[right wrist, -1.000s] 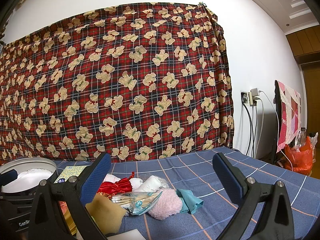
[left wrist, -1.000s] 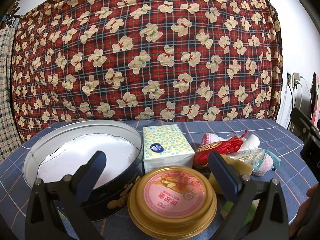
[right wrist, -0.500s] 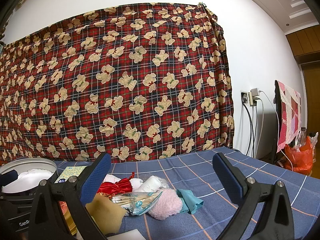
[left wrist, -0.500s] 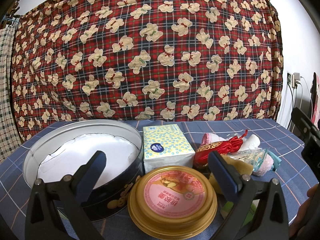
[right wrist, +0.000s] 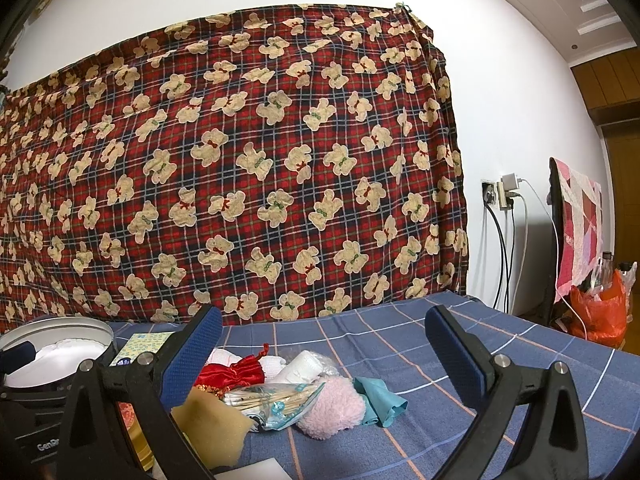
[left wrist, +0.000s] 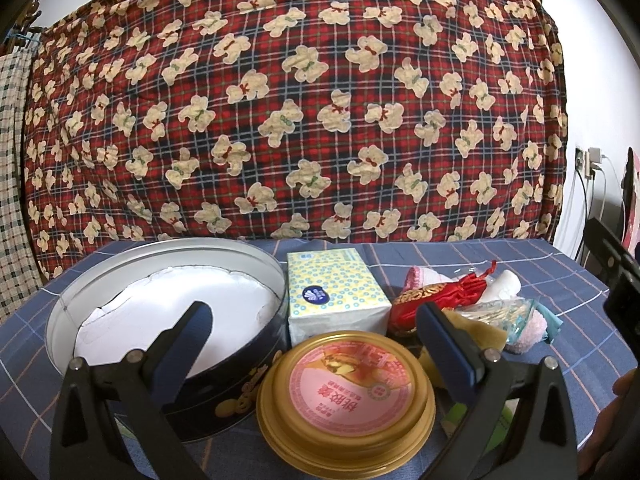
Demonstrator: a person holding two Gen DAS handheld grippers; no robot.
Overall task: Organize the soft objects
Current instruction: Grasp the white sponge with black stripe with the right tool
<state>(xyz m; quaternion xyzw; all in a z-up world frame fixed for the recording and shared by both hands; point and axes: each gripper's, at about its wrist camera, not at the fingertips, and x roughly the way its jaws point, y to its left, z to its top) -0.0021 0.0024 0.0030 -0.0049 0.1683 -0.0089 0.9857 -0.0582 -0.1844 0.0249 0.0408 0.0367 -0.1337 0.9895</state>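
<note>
Two handheld grippers faced a bench (left wrist: 460, 256) covered in blue checked cloth, before a red plaid hanging printed with teddy bears (left wrist: 296, 96). The left gripper (left wrist: 312, 328) was spread wide and held nothing; an open round tin (left wrist: 240, 356) lined in white sat at its 10 o'clock, a gold-rimmed lid (left wrist: 346, 394) lay just below its centre, and a pack of tissues (left wrist: 334, 294) stood at 12 o'clock. The right gripper (right wrist: 324, 344) was also wide open and empty. The soft objects lay heaped at its 7 o'clock: a red pouch (right wrist: 234, 372), a yellow sponge (right wrist: 212, 420), a pink fluffy piece (right wrist: 334, 406), a teal cloth (right wrist: 380, 398), a white roll (right wrist: 302, 364) and a bag of cotton swabs (right wrist: 272, 398), touching one another.
</note>
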